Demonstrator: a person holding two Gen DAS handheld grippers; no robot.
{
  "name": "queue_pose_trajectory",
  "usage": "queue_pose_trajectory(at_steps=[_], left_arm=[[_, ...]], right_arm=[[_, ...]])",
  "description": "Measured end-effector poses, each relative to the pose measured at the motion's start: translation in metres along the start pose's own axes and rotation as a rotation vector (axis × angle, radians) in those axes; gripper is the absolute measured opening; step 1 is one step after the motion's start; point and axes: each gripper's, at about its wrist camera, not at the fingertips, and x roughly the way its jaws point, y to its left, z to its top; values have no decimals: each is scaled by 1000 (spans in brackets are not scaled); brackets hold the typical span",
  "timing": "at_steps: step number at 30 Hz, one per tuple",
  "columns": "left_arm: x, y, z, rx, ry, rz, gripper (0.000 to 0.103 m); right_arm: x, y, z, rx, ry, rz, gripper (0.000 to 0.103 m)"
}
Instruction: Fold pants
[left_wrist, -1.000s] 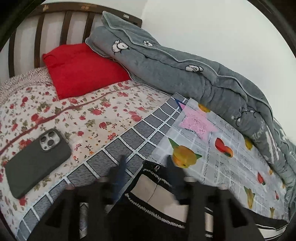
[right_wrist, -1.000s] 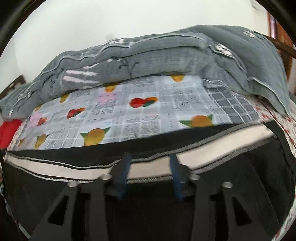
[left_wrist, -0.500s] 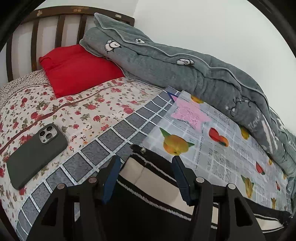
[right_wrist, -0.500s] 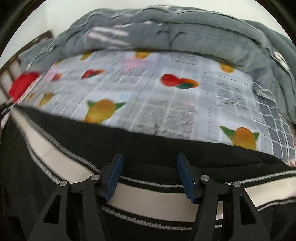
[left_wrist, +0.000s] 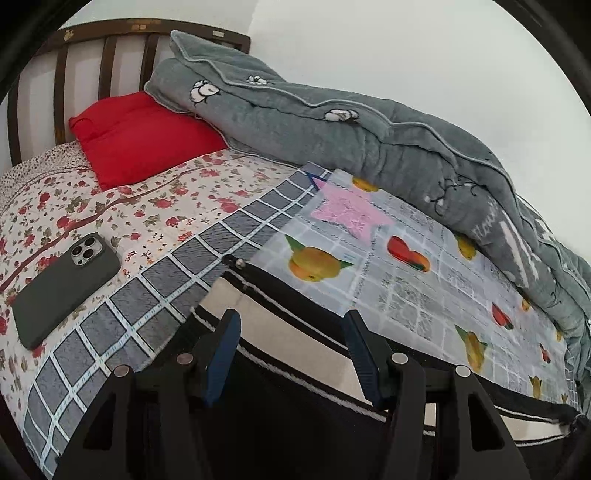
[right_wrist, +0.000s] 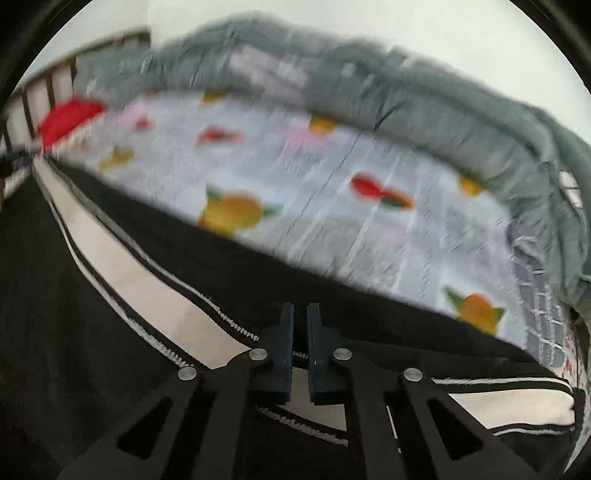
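Observation:
Black pants (left_wrist: 280, 295) with a cream side stripe edged in white stitching lie flat across the near side of the bed. My left gripper (left_wrist: 291, 334) hovers over the end of the stripe. Its blue pads are wide apart and nothing is pinched between them. In the blurred right wrist view the same pants (right_wrist: 129, 266) run from left to right. My right gripper (right_wrist: 300, 317) has its pads almost together. Its tips press into the black band beside the stripe and pinch the cloth there.
A dark phone (left_wrist: 62, 284) lies on the flowered bedspread (left_wrist: 147, 206) at the left. A red pillow (left_wrist: 144, 136) leans on the wooden headboard (left_wrist: 110, 40). A rolled grey quilt (left_wrist: 369, 140) lines the wall side. A fruit-print sheet (left_wrist: 406, 288) lies beyond the pants.
My right gripper's jaws went from wide apart to shut on the black band, and its view rolled. The left gripper shifted a little over the pants' end, its jaws still apart.

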Motion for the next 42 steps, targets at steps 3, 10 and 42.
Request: queue_pose_trajectory(at_steps=[3,10,42], left_arm=[[-5,-7,-4,4,-1,-6,56],[-14,-29,-18,9,18,-34,56],[-32,-93,-60,47,43,-60,57]], right_arm=[[-21,-21,4,105,-109,42,5],[35,-25,8,177,108,-16,10],[-112,-222,-94,494,-207,-268,56]])
